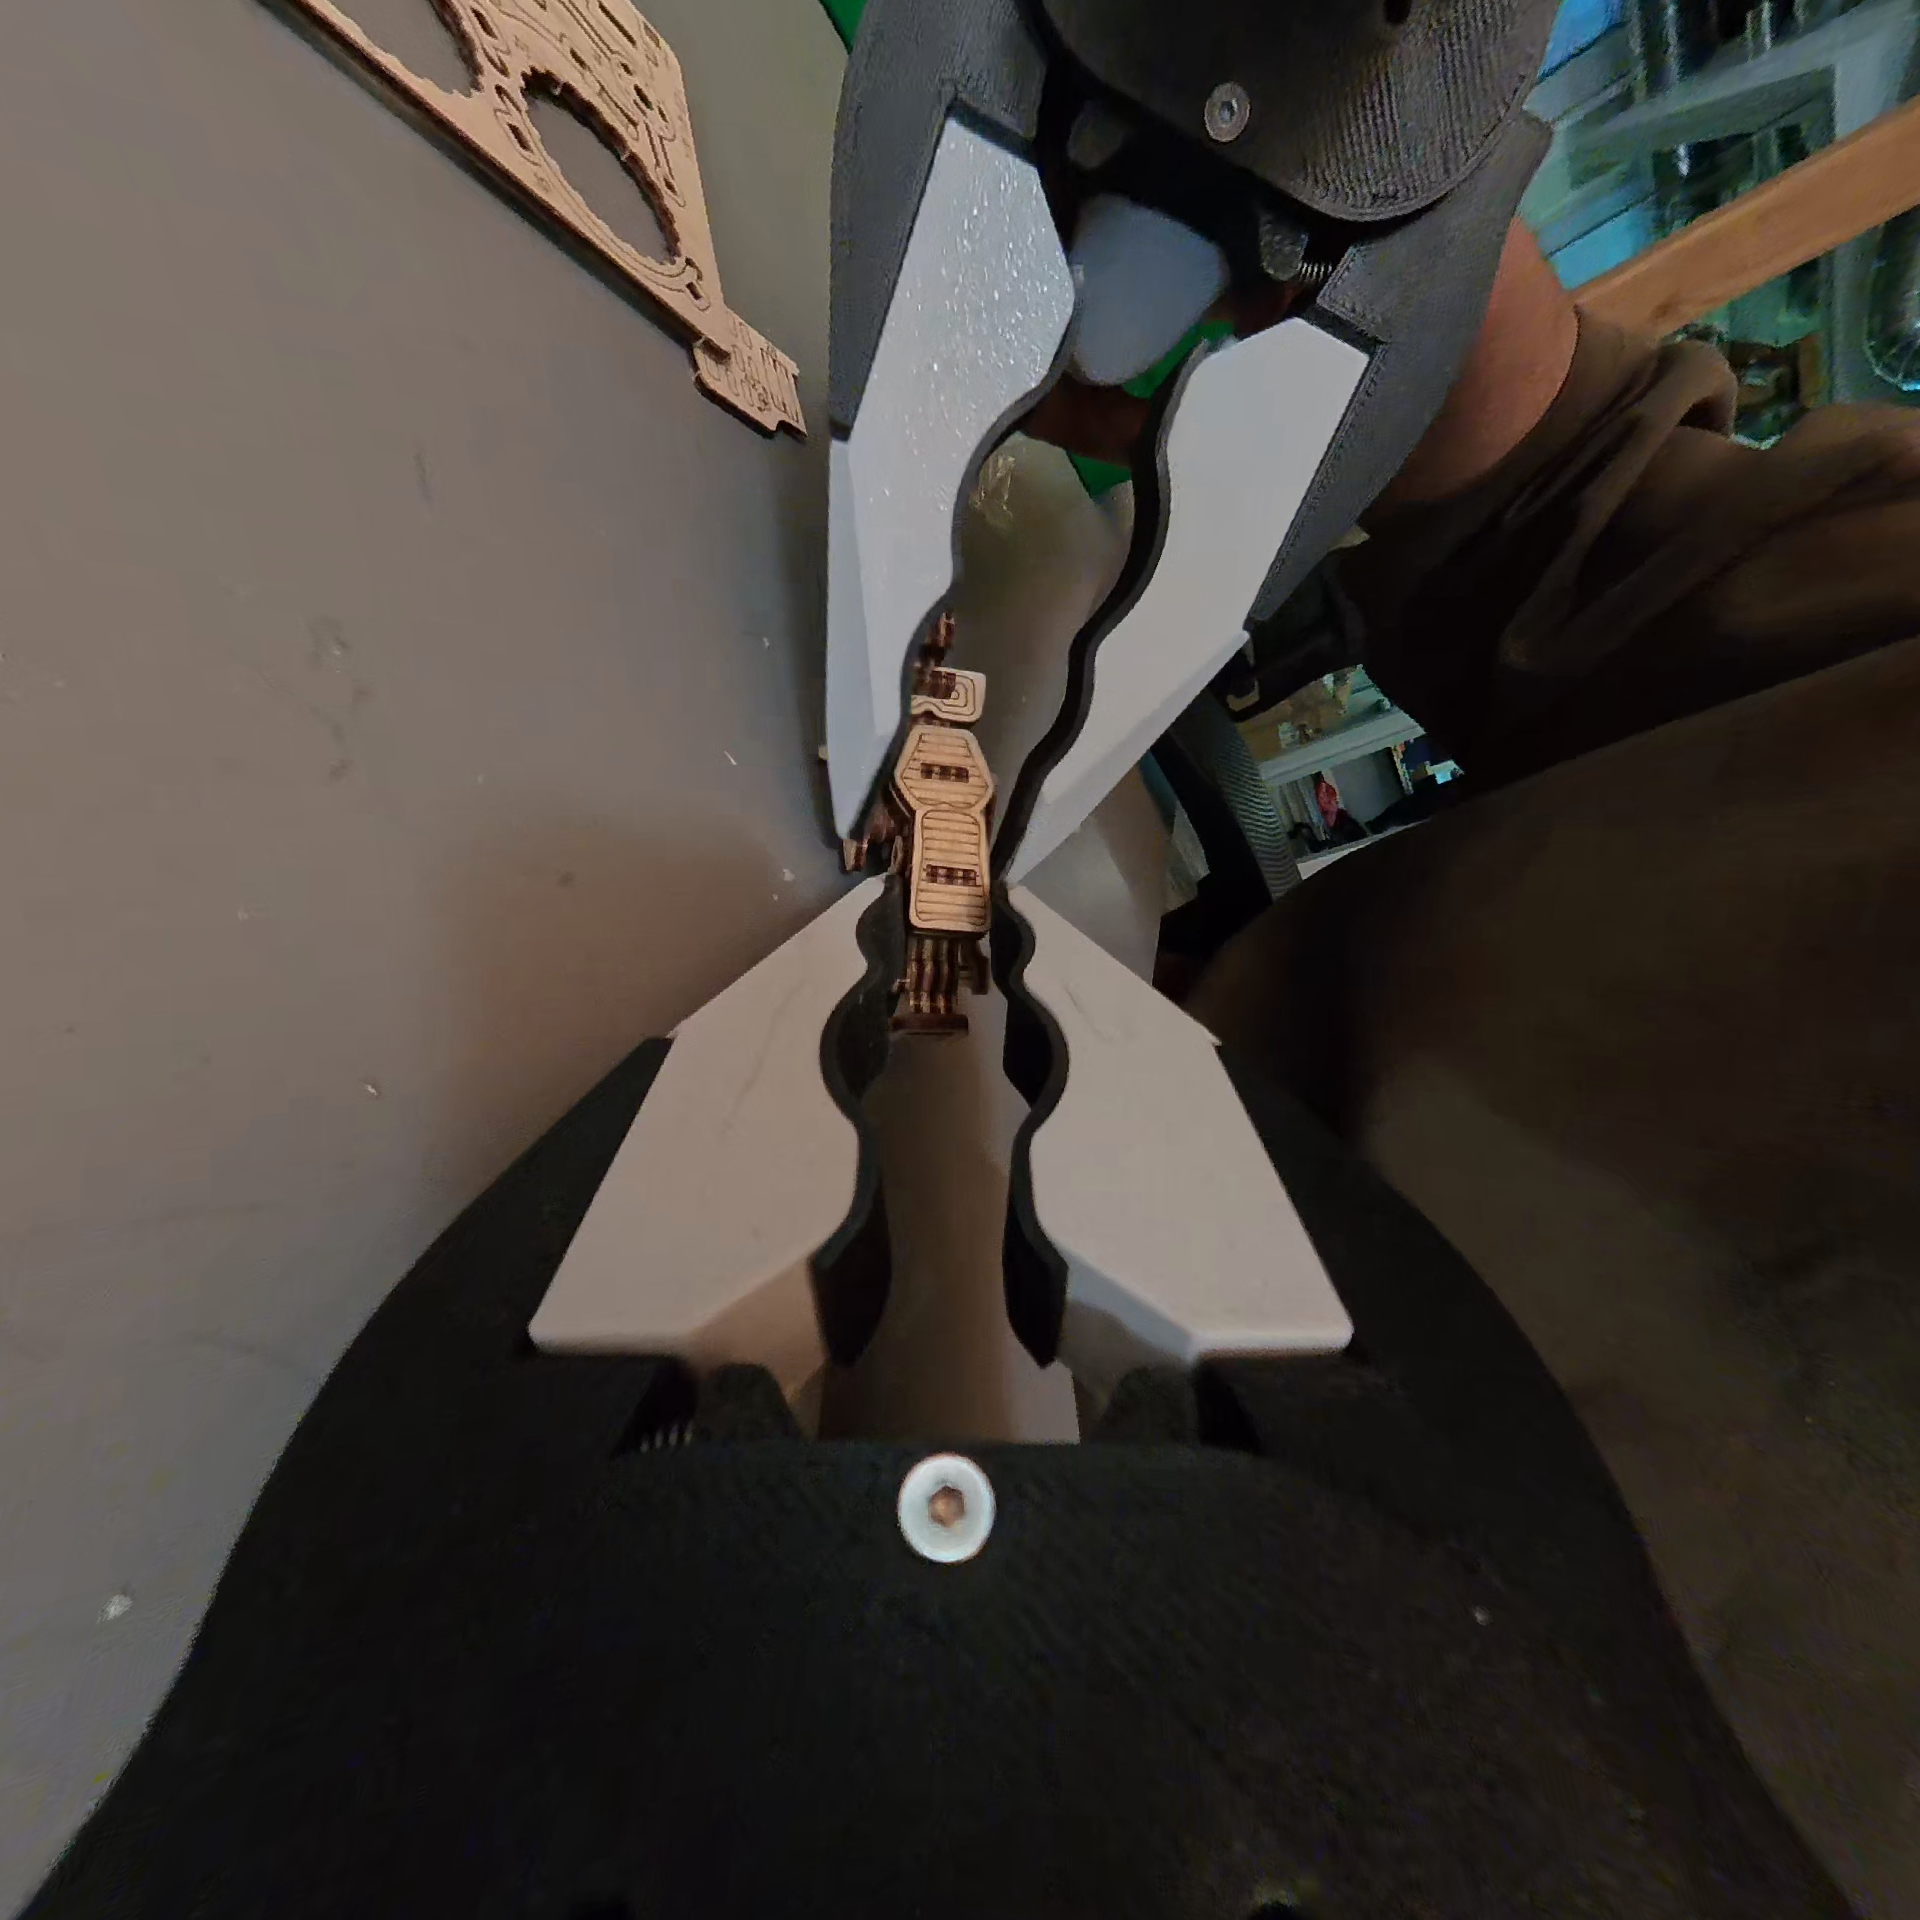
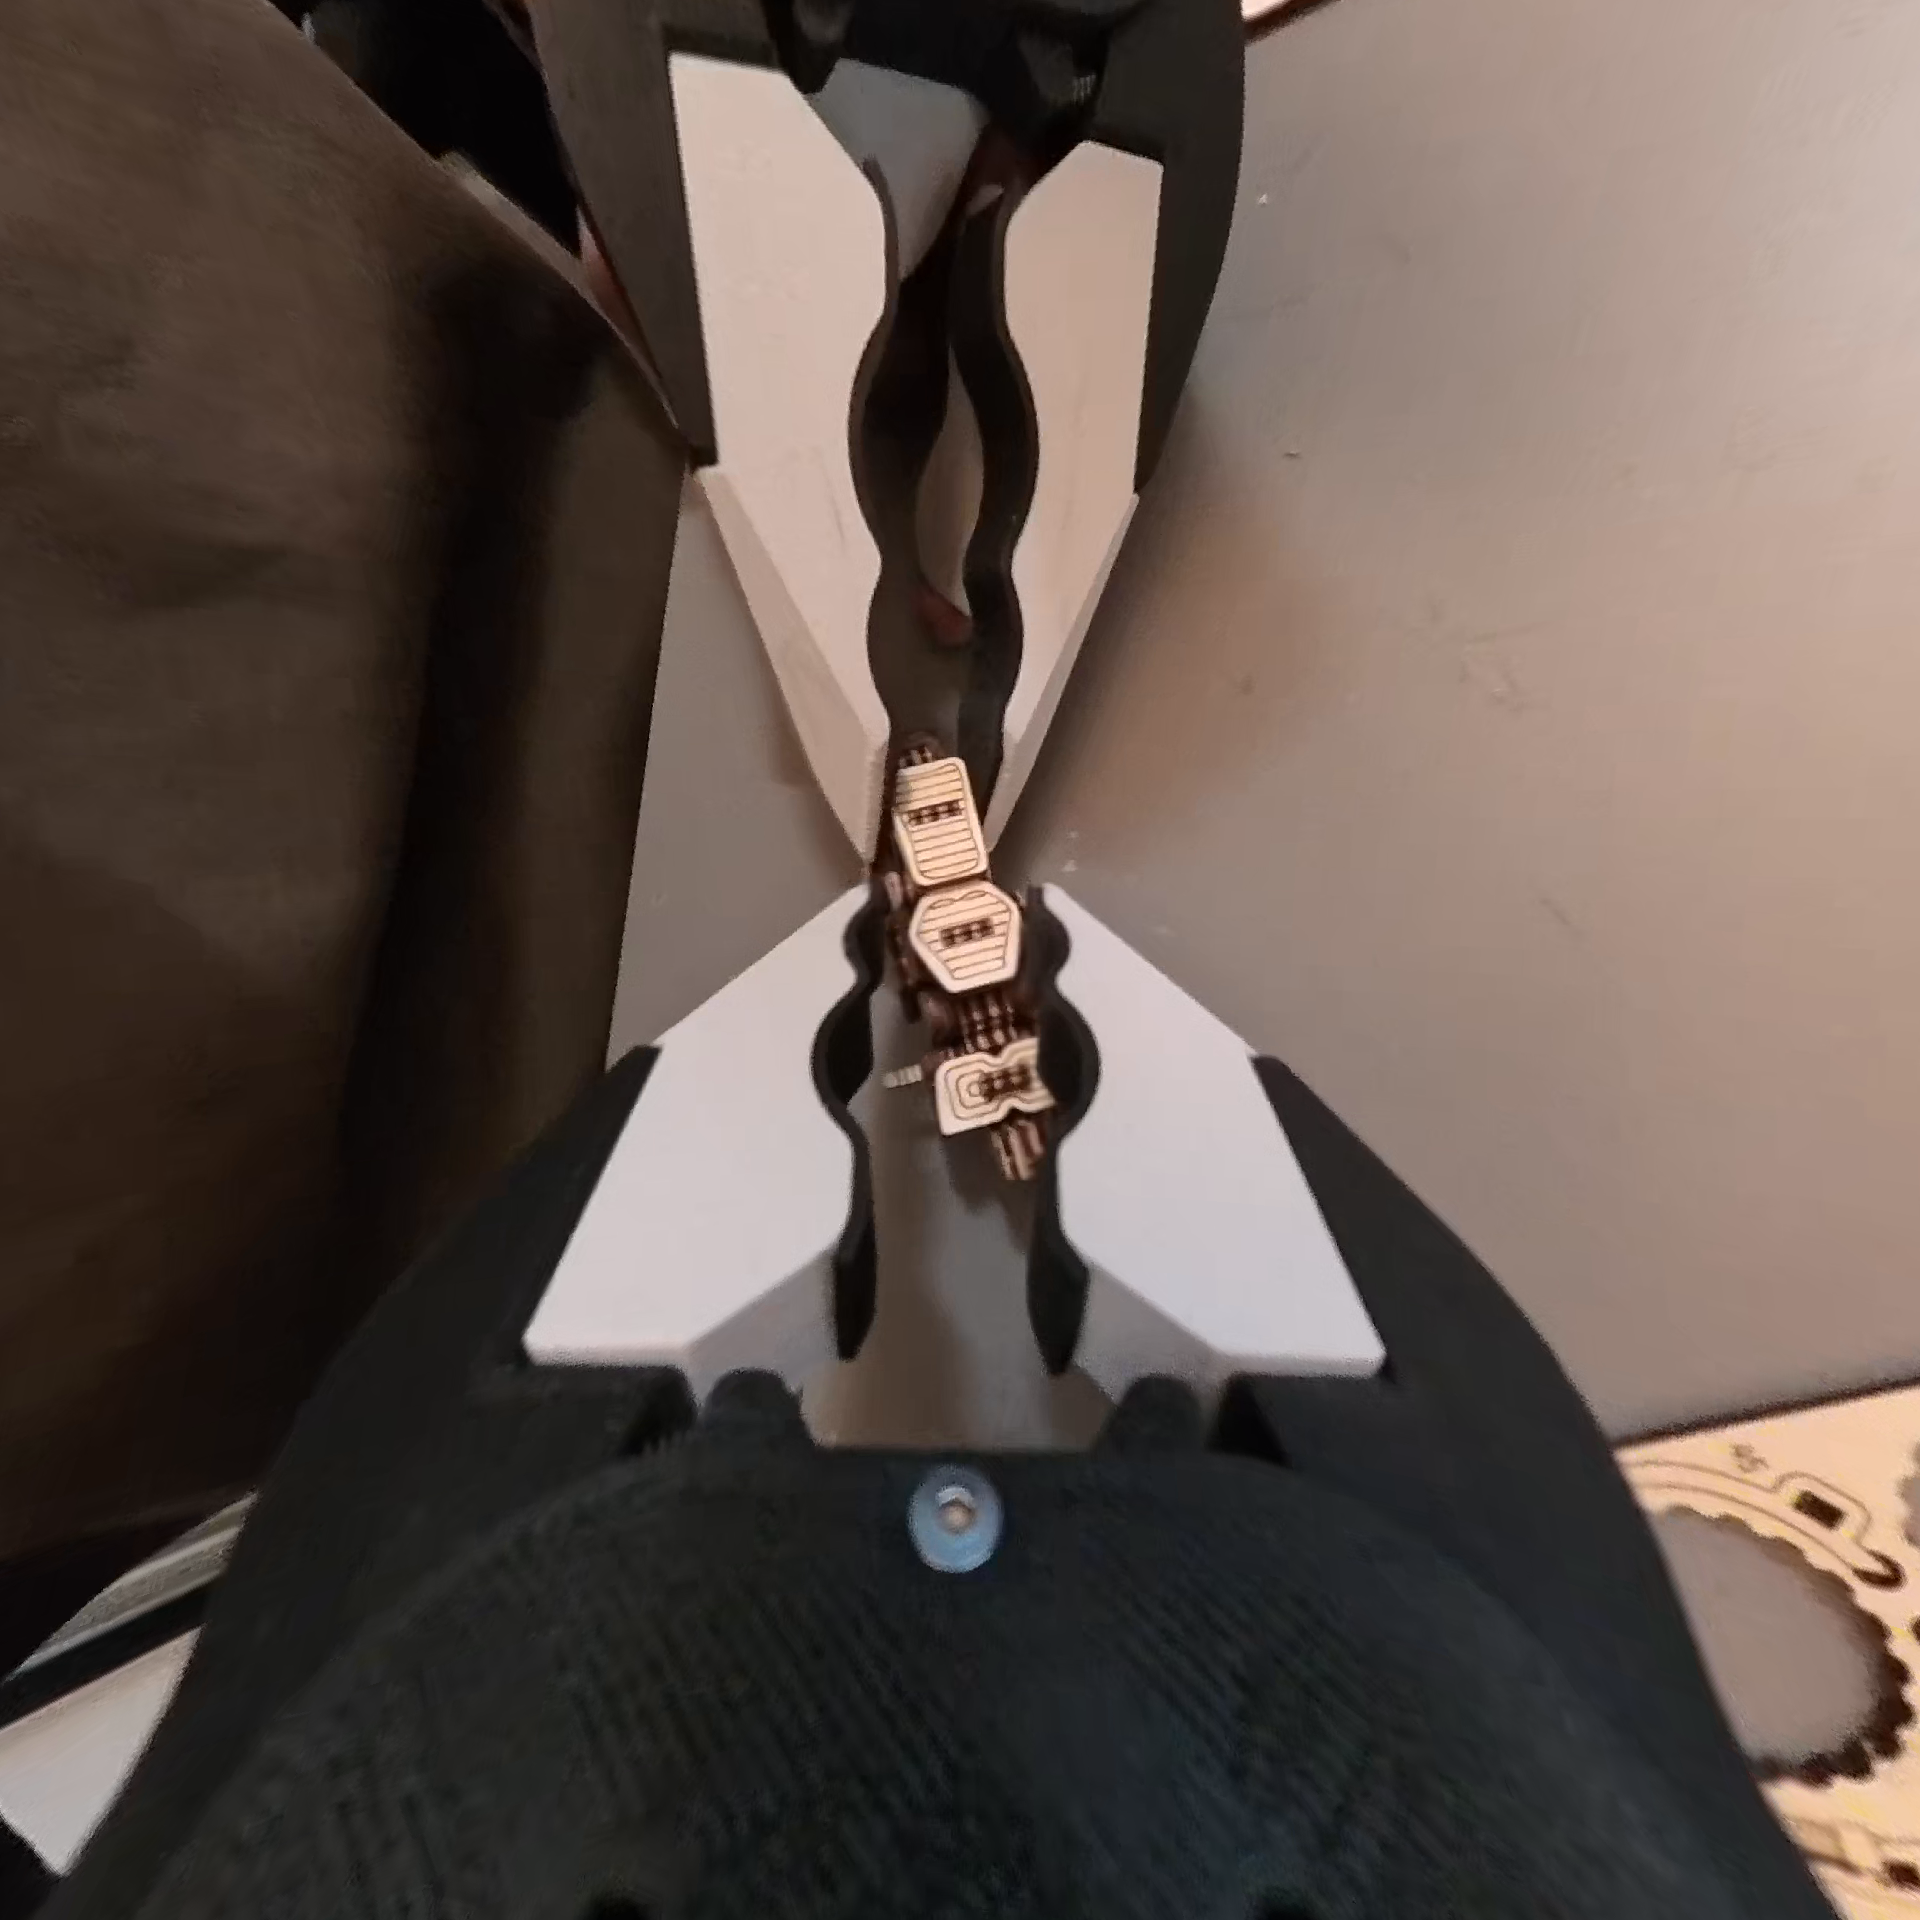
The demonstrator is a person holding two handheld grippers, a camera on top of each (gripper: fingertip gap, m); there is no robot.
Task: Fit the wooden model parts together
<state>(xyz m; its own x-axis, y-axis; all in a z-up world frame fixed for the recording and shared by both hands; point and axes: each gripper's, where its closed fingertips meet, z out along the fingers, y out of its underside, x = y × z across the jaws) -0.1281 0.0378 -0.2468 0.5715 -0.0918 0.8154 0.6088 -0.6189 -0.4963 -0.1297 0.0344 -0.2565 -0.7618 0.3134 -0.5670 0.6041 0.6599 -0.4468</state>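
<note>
A small wooden model (image 1: 940,790) of several stacked laser-cut plates with engraved lines hangs above the grey table (image 1: 312,831). It is held between both grippers, which meet tip to tip. My left gripper (image 1: 943,904) is shut on its near end in the left wrist view. My right gripper (image 1: 930,842) comes from above and grips the far end. In the right wrist view the right gripper (image 2: 951,914) is shut on the model (image 2: 961,935), and the left gripper (image 2: 930,821) holds the other end. The parts inside the jaws are hidden.
A flat laser-cut wooden sheet (image 1: 582,177) with cut-out holes lies on the table; it also shows at the lower right of the right wrist view (image 2: 1766,1558). A person's brown sleeve (image 1: 1610,540) and brown clothing (image 2: 208,727) are close beside the grippers. The tips of both grippers are at nearly the same place.
</note>
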